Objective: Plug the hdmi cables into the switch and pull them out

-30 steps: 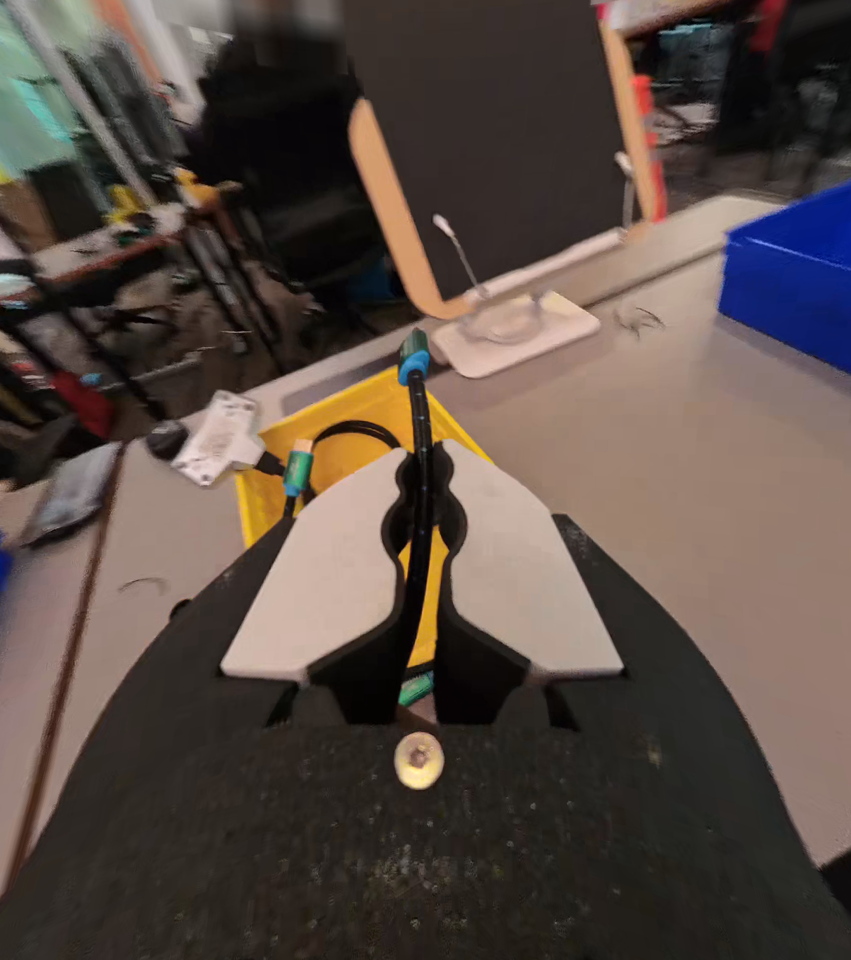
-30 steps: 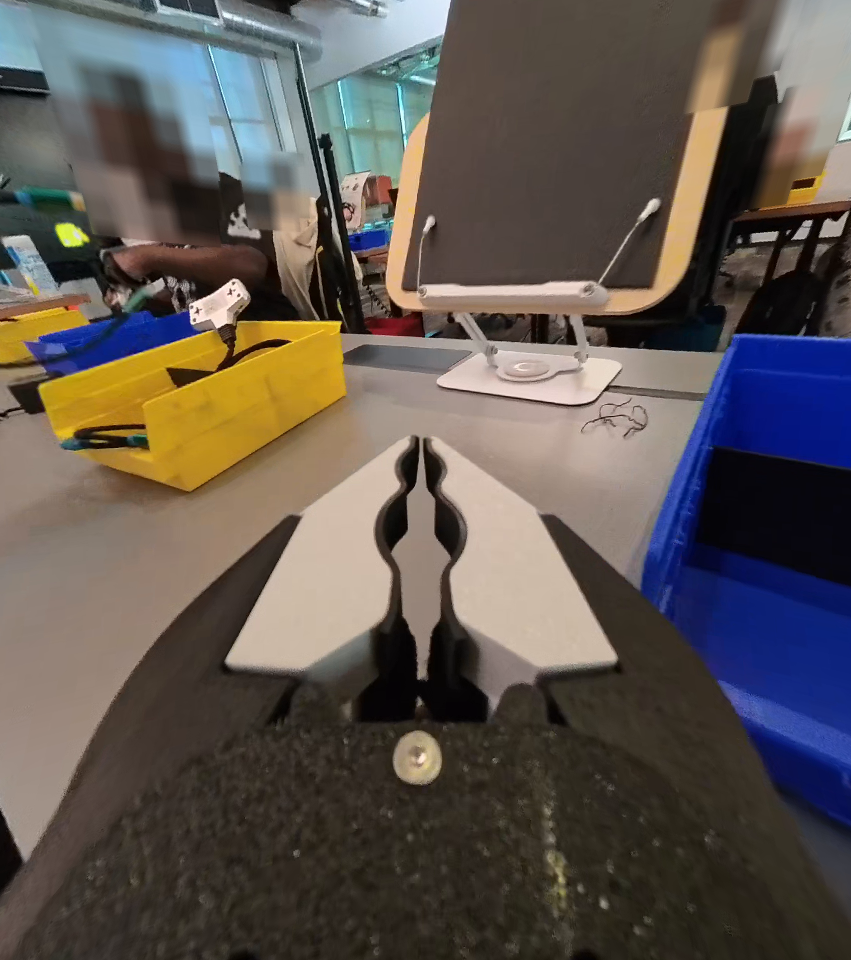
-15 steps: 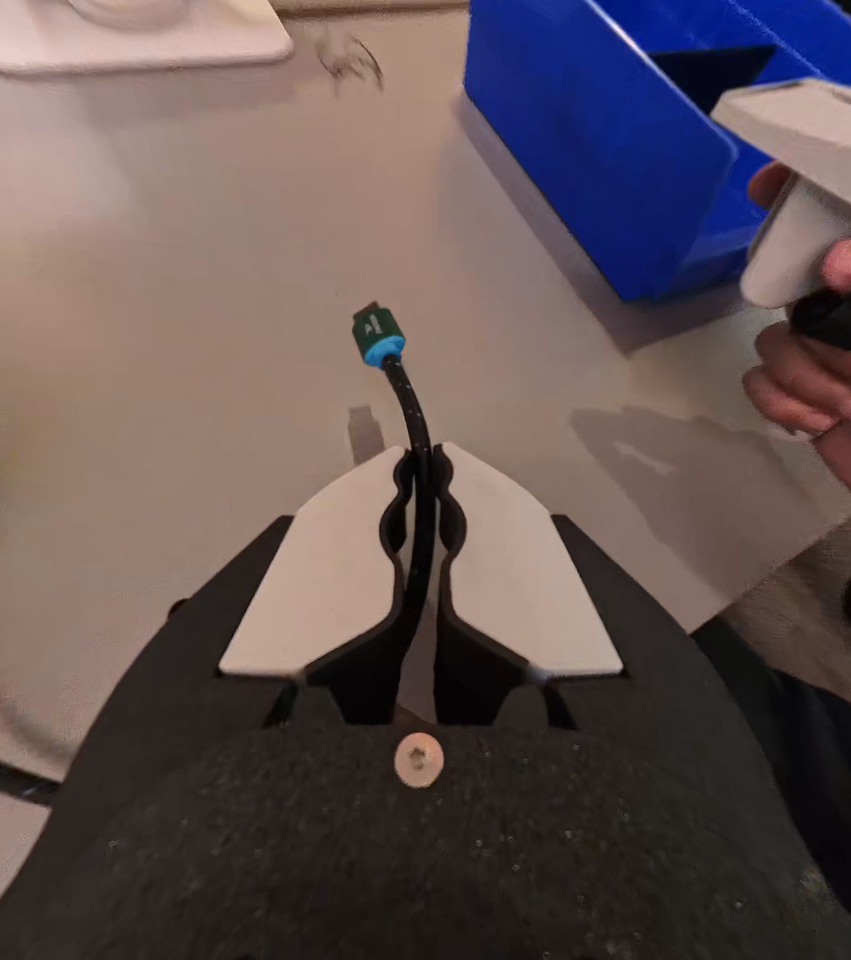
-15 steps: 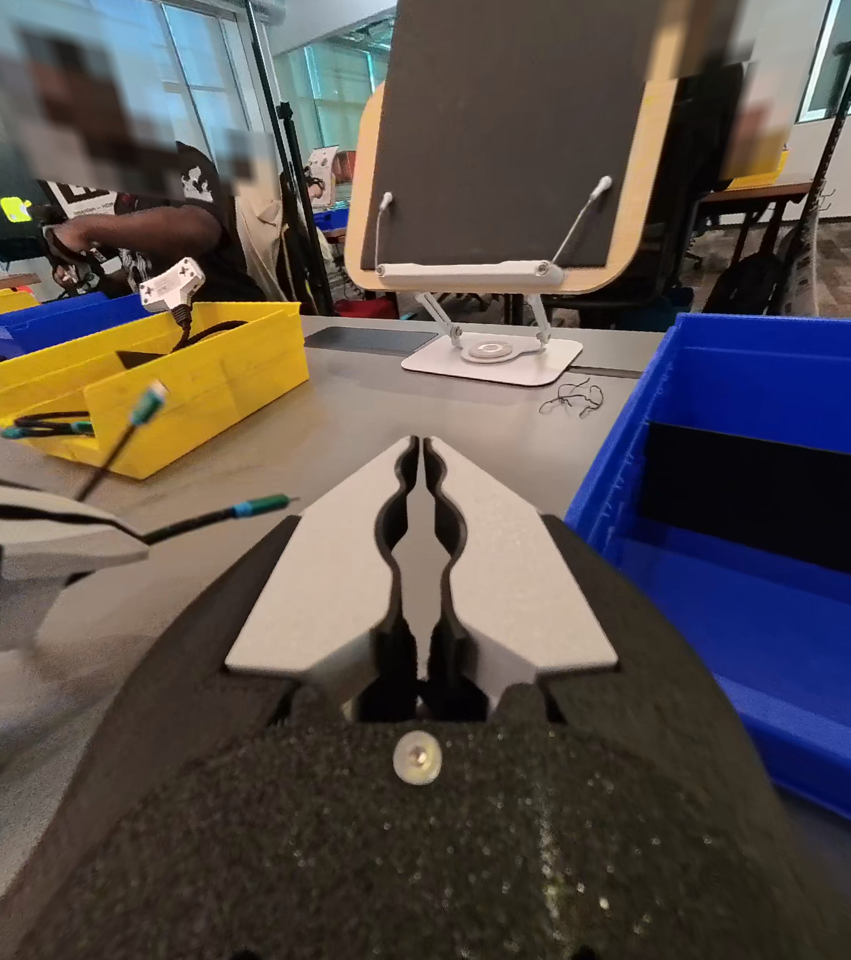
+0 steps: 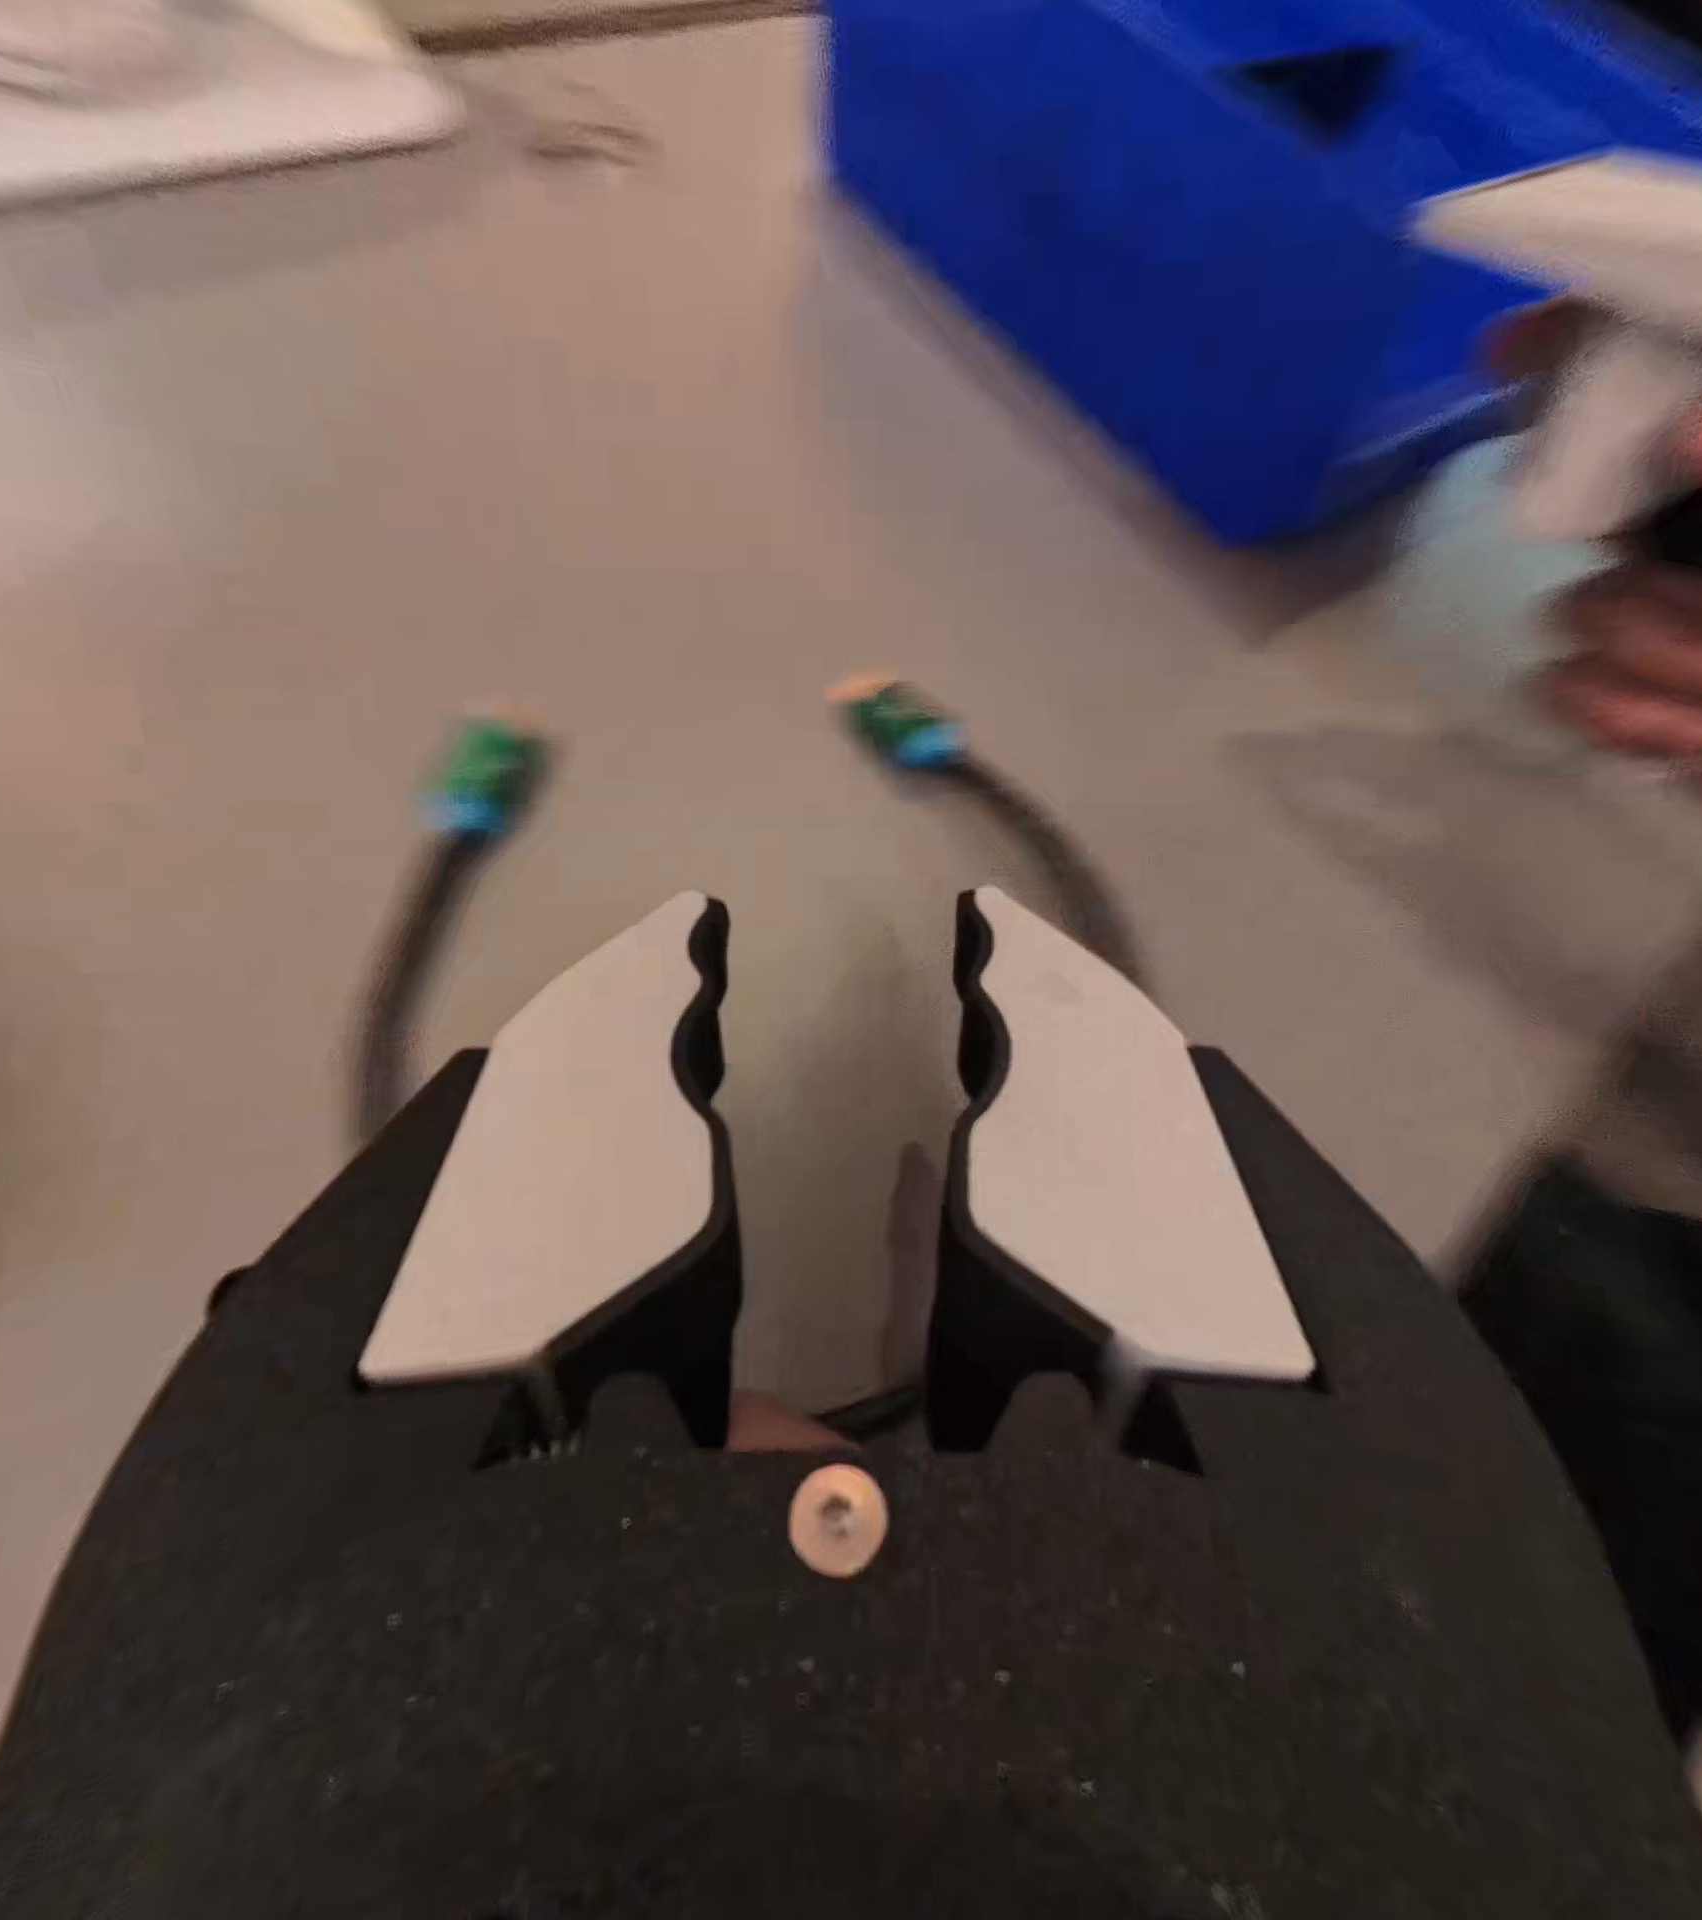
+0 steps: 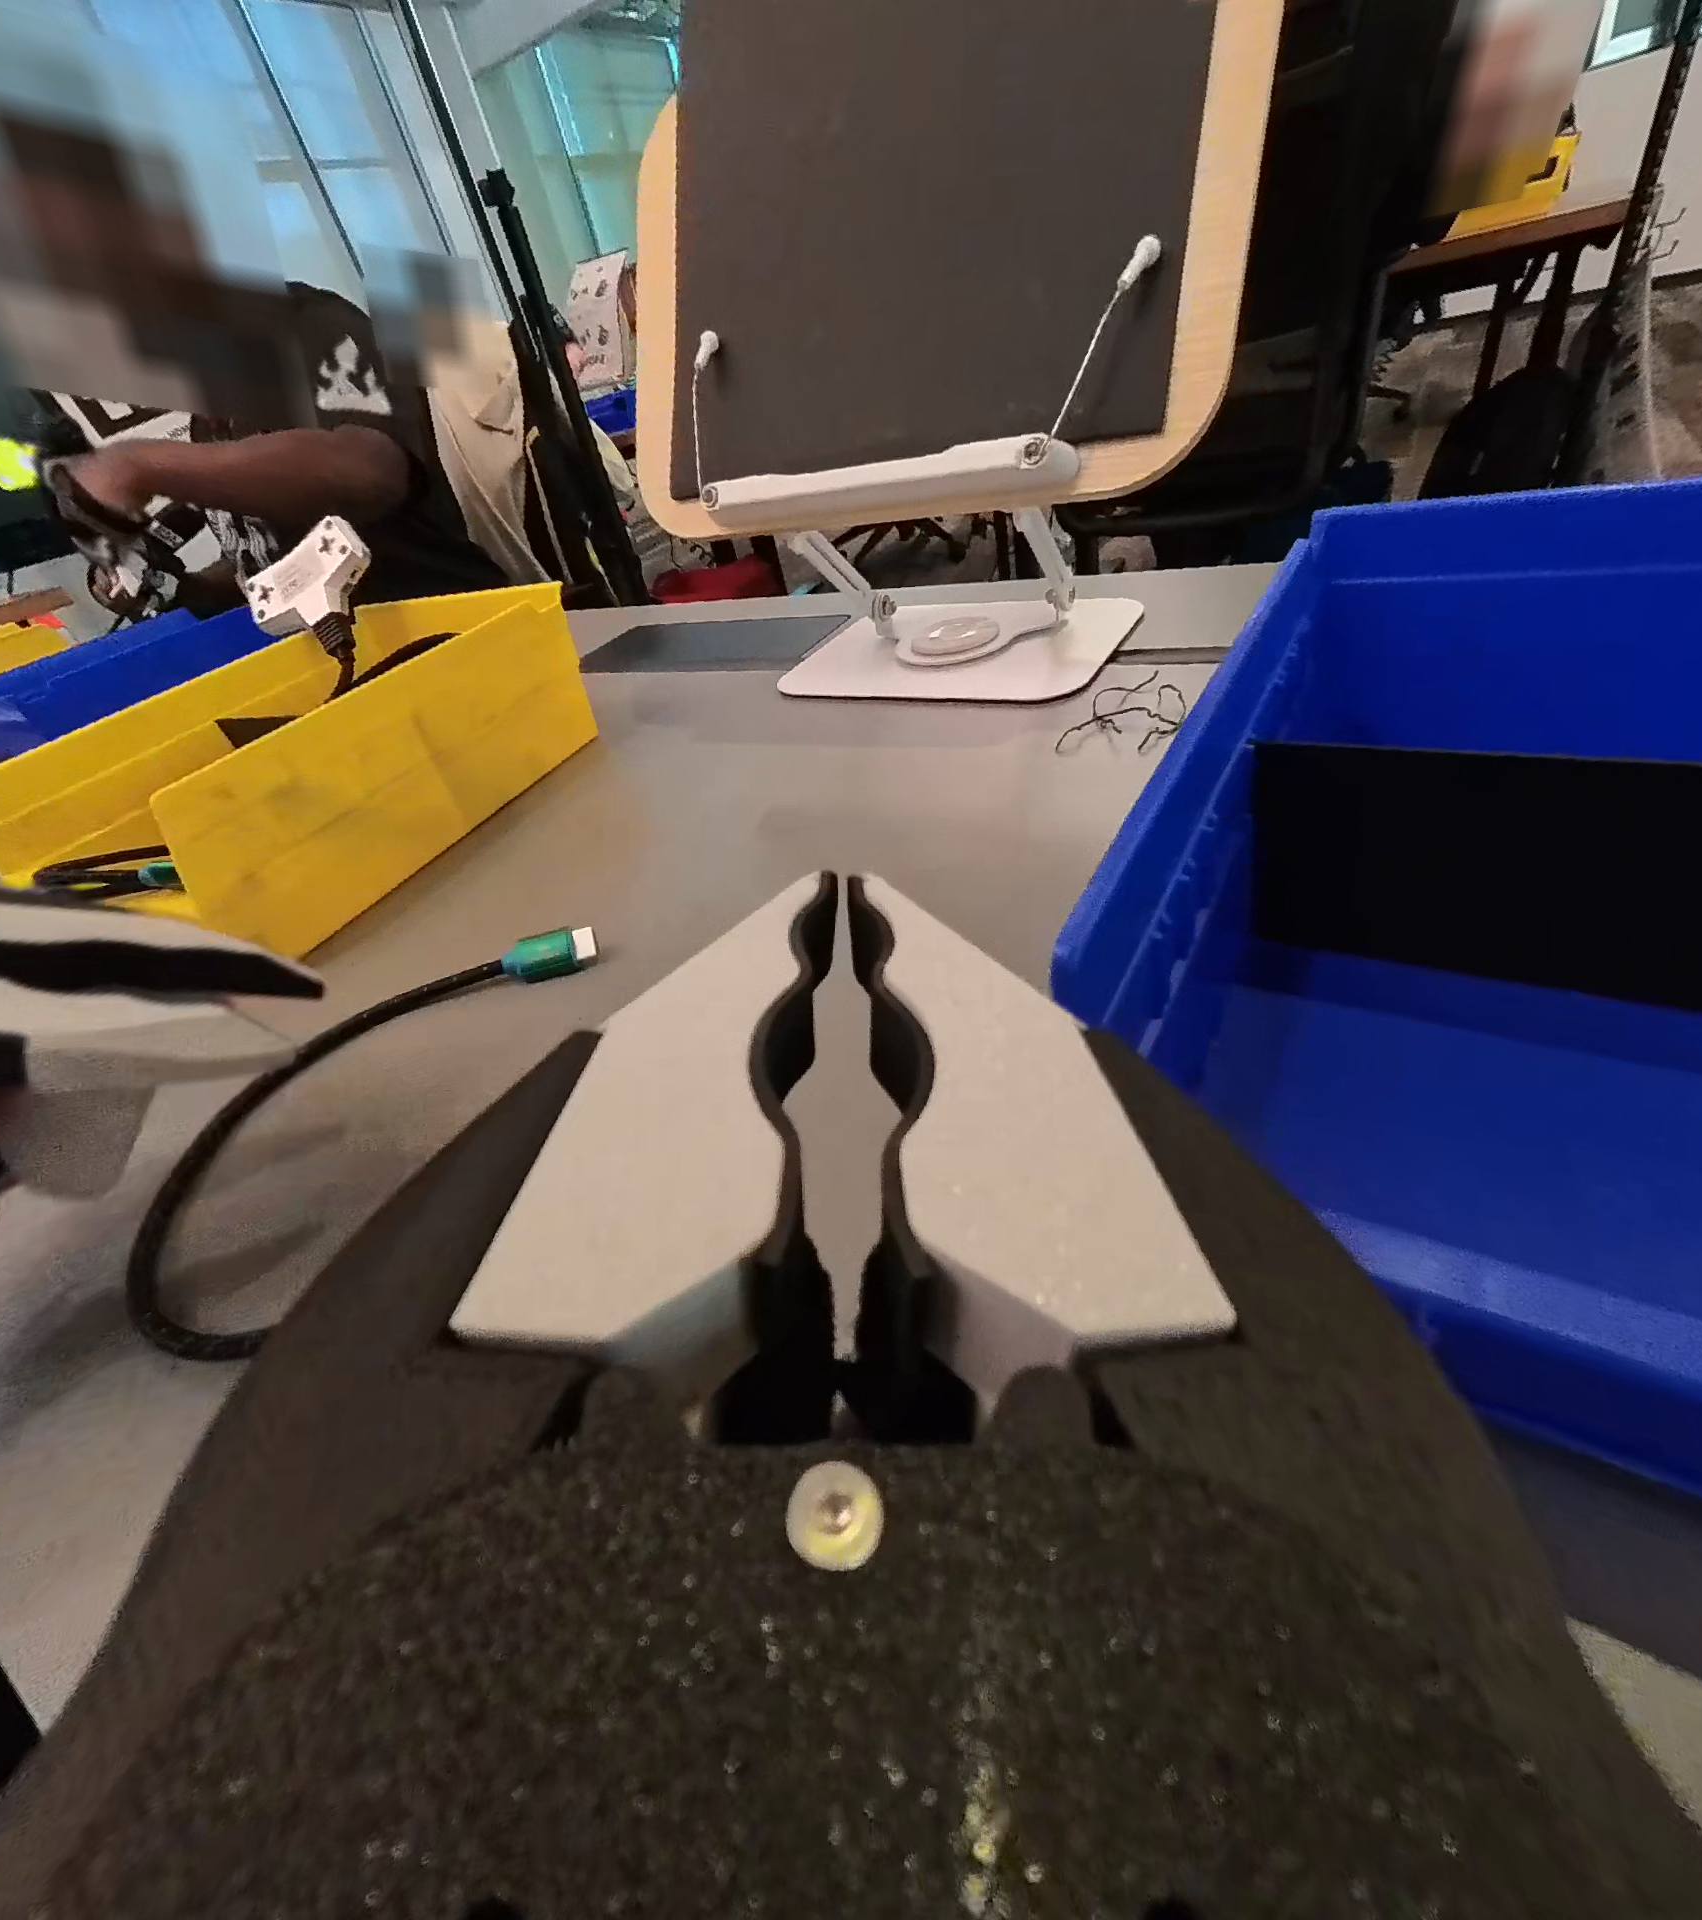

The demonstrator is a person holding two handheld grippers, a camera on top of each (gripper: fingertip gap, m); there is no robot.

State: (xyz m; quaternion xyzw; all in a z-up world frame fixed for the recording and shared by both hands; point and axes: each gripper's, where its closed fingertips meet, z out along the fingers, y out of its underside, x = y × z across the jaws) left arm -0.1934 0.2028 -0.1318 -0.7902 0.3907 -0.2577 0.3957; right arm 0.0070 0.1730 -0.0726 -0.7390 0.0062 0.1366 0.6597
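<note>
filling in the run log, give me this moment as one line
left gripper: jaws open, empty | right gripper: jaws shut, empty | two hdmi plugs: loose on table | switch: in yellow bin, unplugged

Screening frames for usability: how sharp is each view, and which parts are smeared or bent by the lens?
Left wrist view: heavy motion blur; both HDMI plugs, the blue bin and the right gripper are smeared, while the left gripper stays crisp. Right wrist view: mostly sharp; the plug is clear, the left edge blurs, and wide-angle curvature bends the bin's walls.
</note>
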